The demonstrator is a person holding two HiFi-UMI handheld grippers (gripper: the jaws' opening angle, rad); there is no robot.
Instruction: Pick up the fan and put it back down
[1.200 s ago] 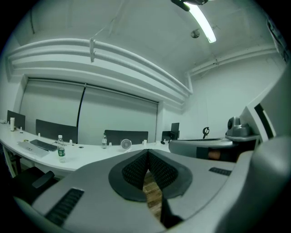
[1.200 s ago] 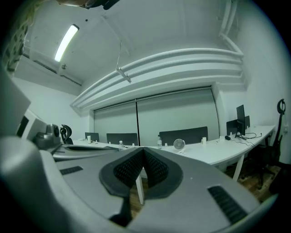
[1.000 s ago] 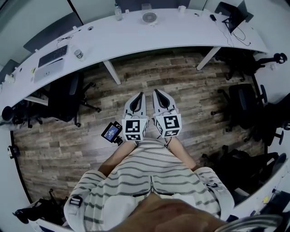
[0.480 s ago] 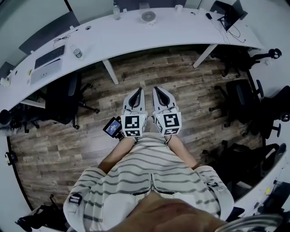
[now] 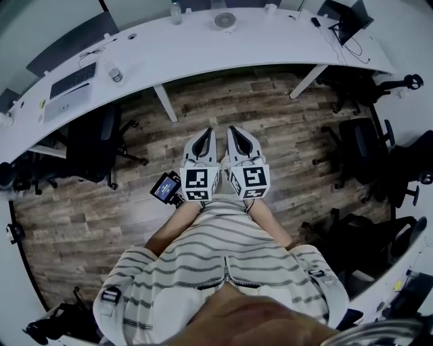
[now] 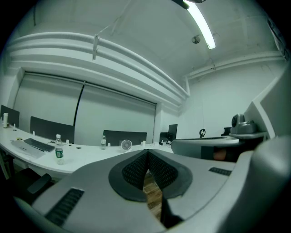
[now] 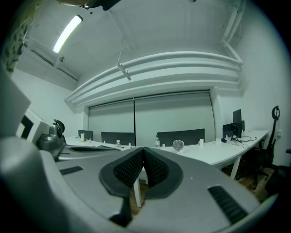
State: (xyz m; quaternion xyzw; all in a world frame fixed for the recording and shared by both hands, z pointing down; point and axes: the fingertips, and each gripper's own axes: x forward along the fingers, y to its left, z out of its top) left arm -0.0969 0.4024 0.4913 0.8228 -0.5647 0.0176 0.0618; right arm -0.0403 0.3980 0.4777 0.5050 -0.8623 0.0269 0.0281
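Your left gripper (image 5: pixel 207 135) and right gripper (image 5: pixel 234 132), jaws closed and empty, are well apart from the desk (image 5: pixel 270 44) bearing the fan (image 5: pixel 224 20).

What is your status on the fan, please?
Left gripper and right gripper shut, empty. Fan on far desk, not yet reached. Chairs off to sides.

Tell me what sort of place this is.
Most likely an office: a long curved white desk, black swivel chairs pushed in along it, and a laptop and small fan on top.
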